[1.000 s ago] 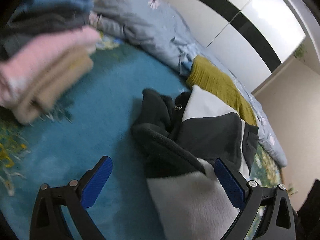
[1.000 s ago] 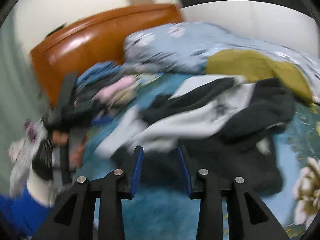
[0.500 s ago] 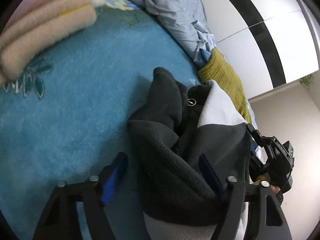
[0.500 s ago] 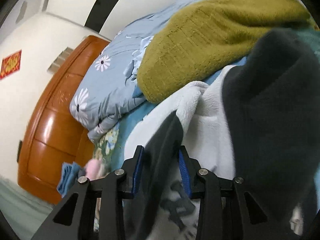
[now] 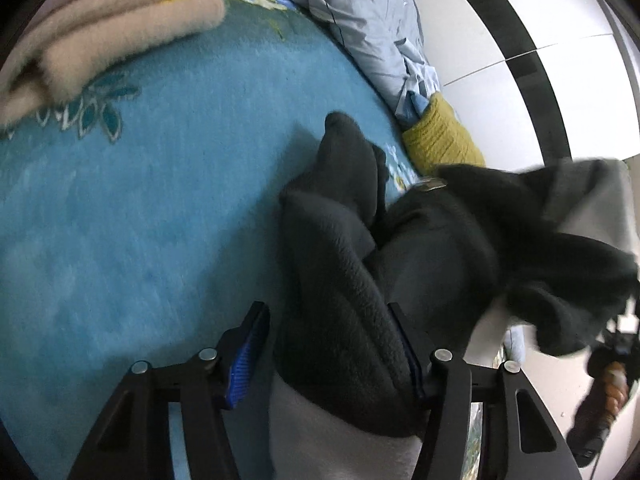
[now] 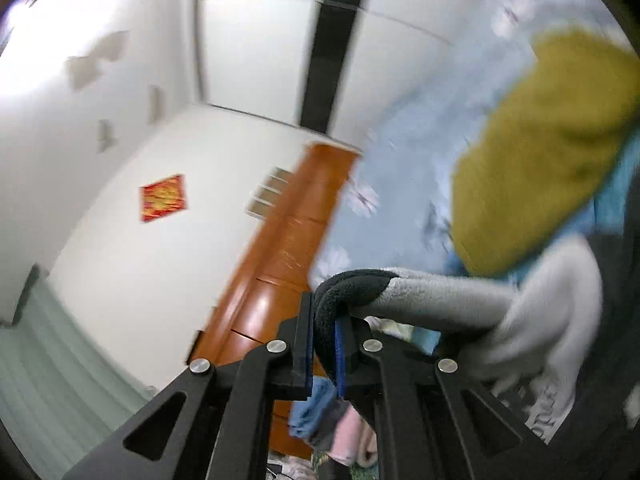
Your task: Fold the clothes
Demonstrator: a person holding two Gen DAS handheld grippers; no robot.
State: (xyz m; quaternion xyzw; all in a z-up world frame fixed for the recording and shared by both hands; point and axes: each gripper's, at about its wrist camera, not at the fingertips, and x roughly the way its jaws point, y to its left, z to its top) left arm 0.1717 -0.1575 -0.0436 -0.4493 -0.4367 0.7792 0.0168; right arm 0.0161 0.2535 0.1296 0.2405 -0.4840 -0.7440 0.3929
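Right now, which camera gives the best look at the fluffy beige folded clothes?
The left wrist view: the fluffy beige folded clothes lie large and close on the blue blanket, though slightly blurred. The right wrist view does not clearly show them; only a blurred pile of blue and pink clothes appears behind the gripper.

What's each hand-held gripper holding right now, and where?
Right hand-held gripper pinches the fleece jacket at a dark edge. Left hand-held gripper straddles a dark fold; closure unclear.
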